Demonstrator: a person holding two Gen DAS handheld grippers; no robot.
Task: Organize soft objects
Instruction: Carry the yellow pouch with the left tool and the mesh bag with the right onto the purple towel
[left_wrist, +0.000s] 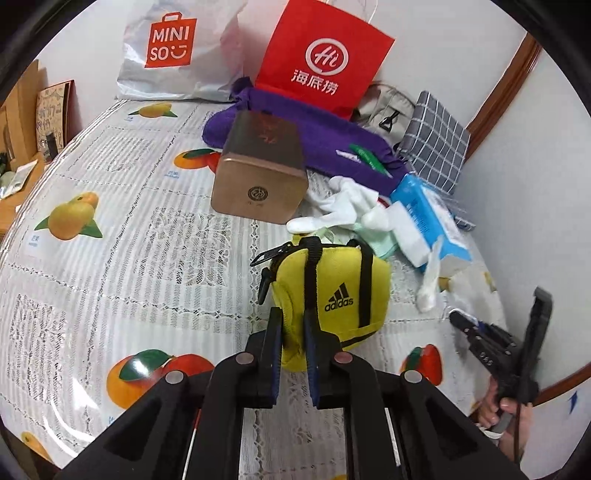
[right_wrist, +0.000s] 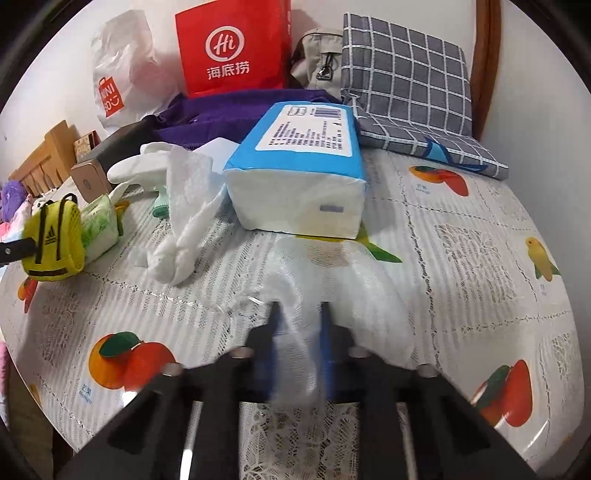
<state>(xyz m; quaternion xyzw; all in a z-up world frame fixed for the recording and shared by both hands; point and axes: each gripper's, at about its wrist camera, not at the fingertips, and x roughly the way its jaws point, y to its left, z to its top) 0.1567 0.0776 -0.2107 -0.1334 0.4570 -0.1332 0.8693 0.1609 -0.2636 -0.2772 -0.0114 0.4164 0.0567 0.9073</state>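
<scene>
Left gripper (left_wrist: 291, 332) pinching the yellow adidas pouch (left_wrist: 332, 295) mid-table, right gripper (right_wrist: 299, 332) closed on a white tissue sheet (right_wrist: 314, 280) near the tissue pack (right_wrist: 295, 177): lift each slowly, grip deep, avoid snagging the lace tablecloth (left_wrist: 147, 240).

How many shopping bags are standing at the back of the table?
2. The red bag stands against the wall behind the purple cloth; the white Miniso bag is just to its left. Others may be hidden behind them.
</scene>
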